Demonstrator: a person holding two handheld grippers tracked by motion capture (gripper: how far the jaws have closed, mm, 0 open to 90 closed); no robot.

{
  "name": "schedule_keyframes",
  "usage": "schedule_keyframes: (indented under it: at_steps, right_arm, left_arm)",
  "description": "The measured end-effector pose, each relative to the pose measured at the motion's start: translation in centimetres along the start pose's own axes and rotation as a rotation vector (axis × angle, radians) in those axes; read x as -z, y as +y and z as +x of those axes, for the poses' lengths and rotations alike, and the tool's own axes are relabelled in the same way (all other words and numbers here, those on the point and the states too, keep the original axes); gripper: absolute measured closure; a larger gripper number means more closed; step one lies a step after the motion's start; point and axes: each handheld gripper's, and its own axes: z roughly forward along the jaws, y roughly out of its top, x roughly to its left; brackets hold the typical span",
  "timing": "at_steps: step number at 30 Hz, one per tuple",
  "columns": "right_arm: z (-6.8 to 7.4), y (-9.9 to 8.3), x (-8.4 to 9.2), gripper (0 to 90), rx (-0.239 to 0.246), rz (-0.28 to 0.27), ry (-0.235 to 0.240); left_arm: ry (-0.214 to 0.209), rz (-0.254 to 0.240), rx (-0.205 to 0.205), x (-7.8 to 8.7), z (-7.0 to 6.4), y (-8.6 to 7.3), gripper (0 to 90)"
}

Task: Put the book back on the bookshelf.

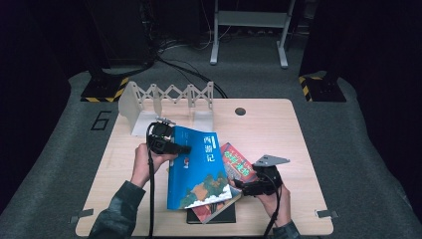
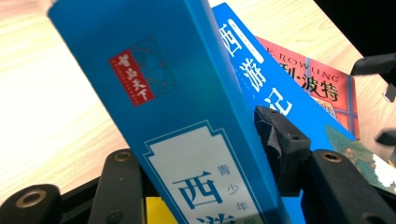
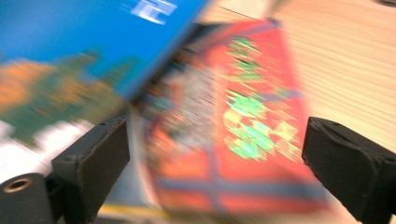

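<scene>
- The table is pale wood and carries a rack and 3 stacked books.
- The white rack, with a zigzag back rail, stands at the far left of the table, just behind the left hand.
- The blue book is the top of the stack near the front middle of the table; its left edge is lifted, so it tilts over the others.
- The red book lies under the blue one and sticks out to its right, flat on the table.
- A dark book lies at the bottom, with its near edge showing.
- The left gripper is clamped on the spine edge of the blue book near its top left corner; the left gripper view shows the book wedged between both black jaws.
- The right gripper sits at the right side of the stack, its jaws spread wide with the red book's edge between them; the pads do not press on it.
</scene>
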Motion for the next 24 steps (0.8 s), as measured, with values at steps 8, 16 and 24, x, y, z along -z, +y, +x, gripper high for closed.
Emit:
schedule_keyframes:
  at_steps: [8, 16, 24]
  right_arm:
    - [-4.5, -4.2, 1.6, 8.3, -0.126, -0.026, -0.095]
    - [-6.6, -6.8, 1.2, 11.9, -0.211, -0.057, -0.112]
    - [-7.3, -8.0, 0.7, 11.8, -0.165, -0.033, -0.214]
  left_arm:
    - [-0.035, -0.014, 0.032, 2.2, 1.1, 0.3, 55.0]
    - [-0.027, -0.025, 0.027, 4.1, 1.7, 0.9, 58.4]
    - [0.041, -0.074, -0.033, 6.9, 1.5, 1.9, 60.4]
